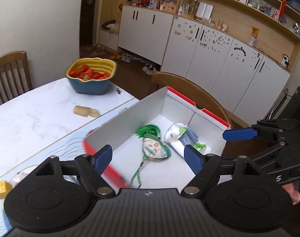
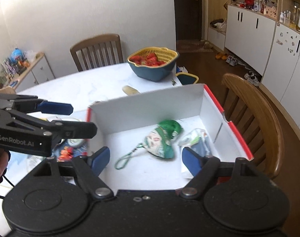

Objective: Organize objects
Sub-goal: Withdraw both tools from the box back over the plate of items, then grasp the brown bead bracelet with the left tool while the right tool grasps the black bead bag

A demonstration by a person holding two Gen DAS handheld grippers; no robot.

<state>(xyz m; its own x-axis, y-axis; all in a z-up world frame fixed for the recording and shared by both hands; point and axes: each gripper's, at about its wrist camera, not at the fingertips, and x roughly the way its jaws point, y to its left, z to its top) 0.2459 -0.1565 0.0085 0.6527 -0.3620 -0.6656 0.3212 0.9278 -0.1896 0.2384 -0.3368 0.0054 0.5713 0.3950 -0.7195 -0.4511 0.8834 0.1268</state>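
Both grippers' blue-padded fingers (image 1: 148, 158) (image 2: 146, 159) gaped wide and empty, above red-rimmed white cardboard box (image 1: 142, 118), green-tasselled fabric pouch (image 1: 156, 148) lay inside

The box (image 2: 154, 106) is matt white cardboard inside with glossy red edges. The sachet (image 2: 159, 144) in it looks like printed cloth with a silky green tassel and braided cord. The packets (image 2: 197, 138) beside it are shiny plastic film. The table (image 1: 31, 114) has a smooth, marbled white finish. The basket (image 1: 91, 75) is plastic. The chair (image 2: 254, 106) is varnished wood. The fingers (image 1: 102, 156) are black plastic with matt blue pads and metal pins.
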